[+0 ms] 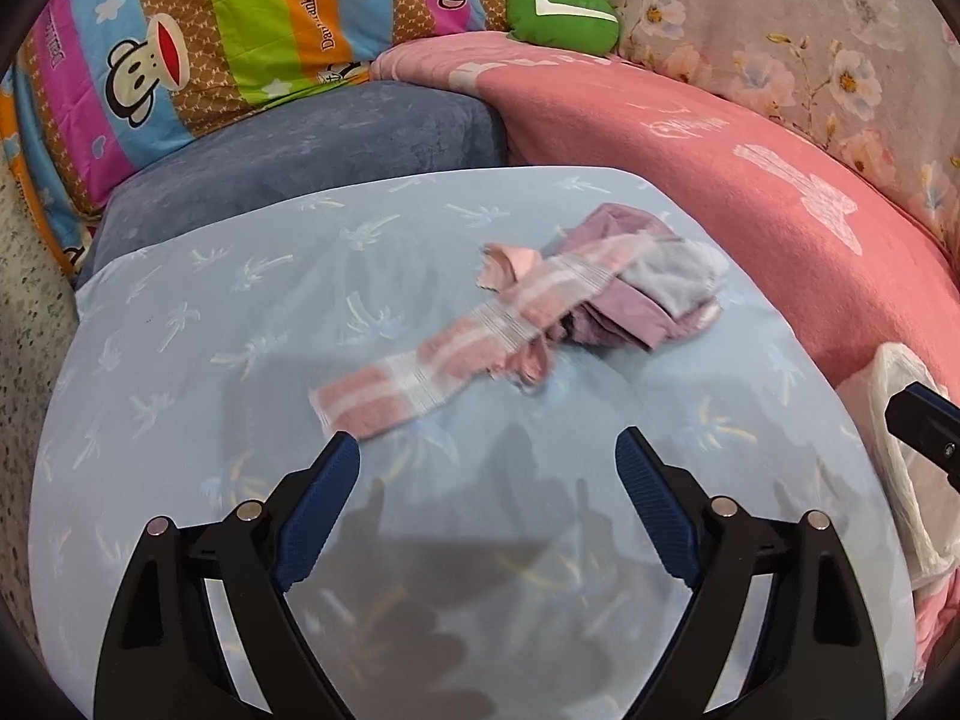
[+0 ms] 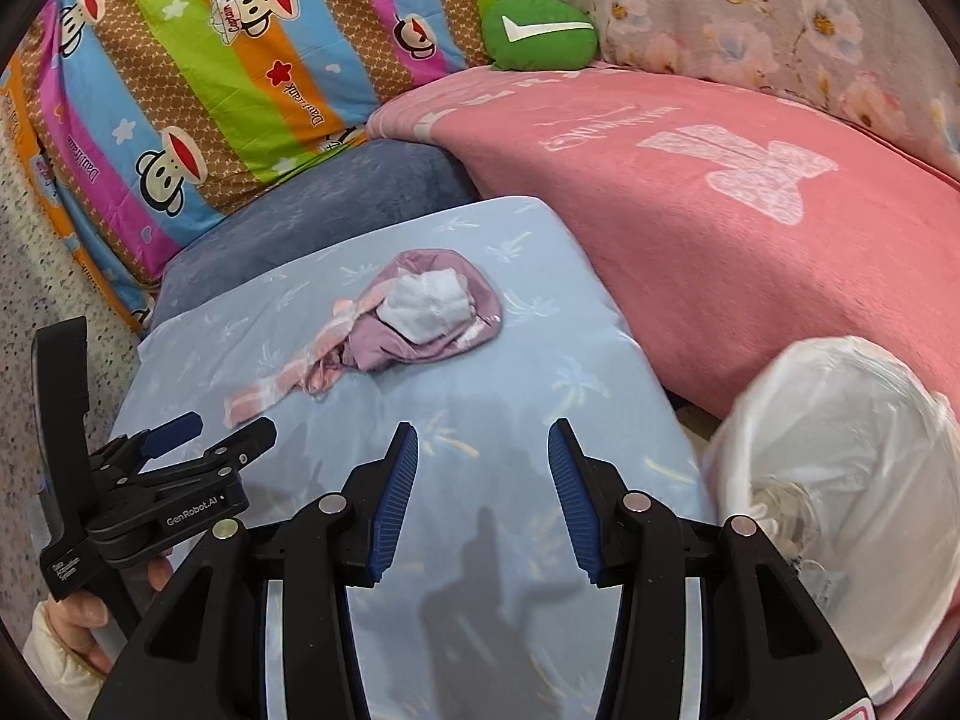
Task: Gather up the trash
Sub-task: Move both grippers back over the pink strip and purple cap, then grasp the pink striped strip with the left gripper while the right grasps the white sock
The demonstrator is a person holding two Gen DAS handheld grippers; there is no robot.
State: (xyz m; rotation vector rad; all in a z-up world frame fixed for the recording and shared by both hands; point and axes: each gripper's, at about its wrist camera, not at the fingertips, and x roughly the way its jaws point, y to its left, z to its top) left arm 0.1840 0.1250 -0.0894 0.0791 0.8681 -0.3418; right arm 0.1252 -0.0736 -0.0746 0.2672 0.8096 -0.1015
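From the left wrist view, the left hand-held gripper [image 1: 487, 450] stands released, its ribbed blue pads wide apart over a smooth pale-blue pillow [image 1: 240, 324] printed with small palm shapes, nothing between them. At 12 o'clock from its tips lies the trash: a crumpled mauve cloth [image 1: 624, 306] with a pink-and-white striped strip [image 1: 456, 336] trailing down-left; the strip's end lies just beside the left pad. At 10 o'clock a striped quilt [image 1: 198, 30] shows monkey faces and partly legible lettering, a plush grey-blue cushion [image 1: 312, 150] below it. At 1 o'clock sits a rounded green plush [image 1: 561, 15] with a white check mark, then a fuzzy pink blanket [image 1: 750, 198] with pale writing too blurred to read. From the right wrist view, the other tool at 9 o'clock carries "GenRobot.AI", a hand [image 2: 84, 618] in a cream sleeve gripping it. The right hand-held gripper [image 2: 483, 438] is also released, partly open over the pillow. At 3 o'clock stands a bin lined with a thin white bag [image 2: 840, 456], crumpled paper inside.
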